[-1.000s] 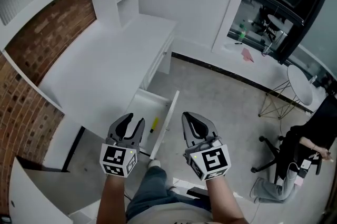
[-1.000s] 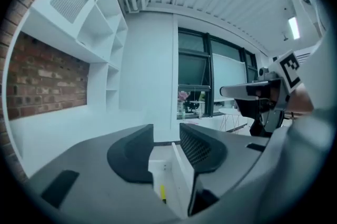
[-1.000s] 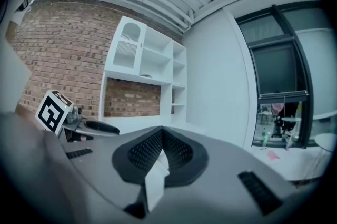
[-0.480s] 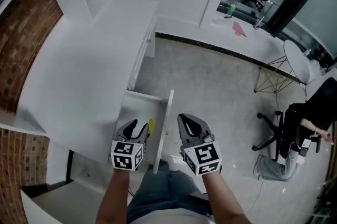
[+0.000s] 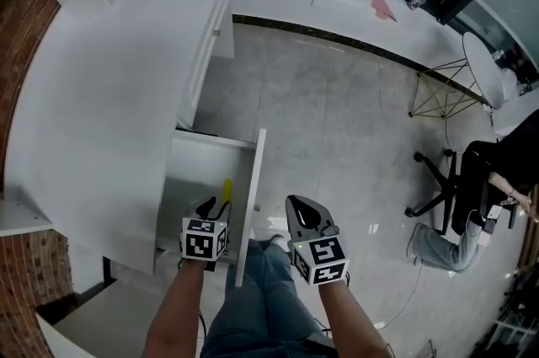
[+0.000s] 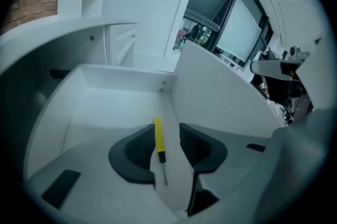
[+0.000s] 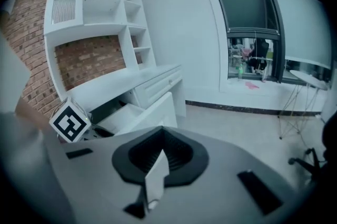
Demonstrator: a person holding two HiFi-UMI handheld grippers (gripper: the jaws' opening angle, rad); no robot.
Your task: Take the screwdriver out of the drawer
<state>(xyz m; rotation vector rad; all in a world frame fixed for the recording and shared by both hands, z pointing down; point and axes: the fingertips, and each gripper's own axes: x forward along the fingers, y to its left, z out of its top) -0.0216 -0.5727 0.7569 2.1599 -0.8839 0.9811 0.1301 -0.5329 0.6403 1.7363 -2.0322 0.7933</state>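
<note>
A screwdriver (image 5: 225, 189) with a yellow handle lies in the open white drawer (image 5: 253, 176) of the desk, close to the drawer's front panel. My left gripper (image 5: 212, 205) hangs over the drawer, pointing steeply down at it. In the left gripper view the screwdriver (image 6: 158, 138) shows in the gap between the jaws of the left gripper (image 6: 166, 132). Those jaws are closing and the pads do not touch it. My right gripper (image 5: 299, 205) is outside the drawer front, over the floor, shut and empty. In its own view the right gripper (image 7: 159, 136) has its black pads together.
The white desk top (image 5: 109, 95) runs along the left, with a brick wall behind. The person's own legs (image 5: 253, 301) stand below the drawer front. An office chair (image 5: 450, 200) with a seated person and a wire-legged stool (image 5: 438, 99) are at the right.
Both grippers have sunk toward the drawer. The left one has tipped downward and now hangs right over the screwdriver. The drawer sits larger and nearer in the head view.
</note>
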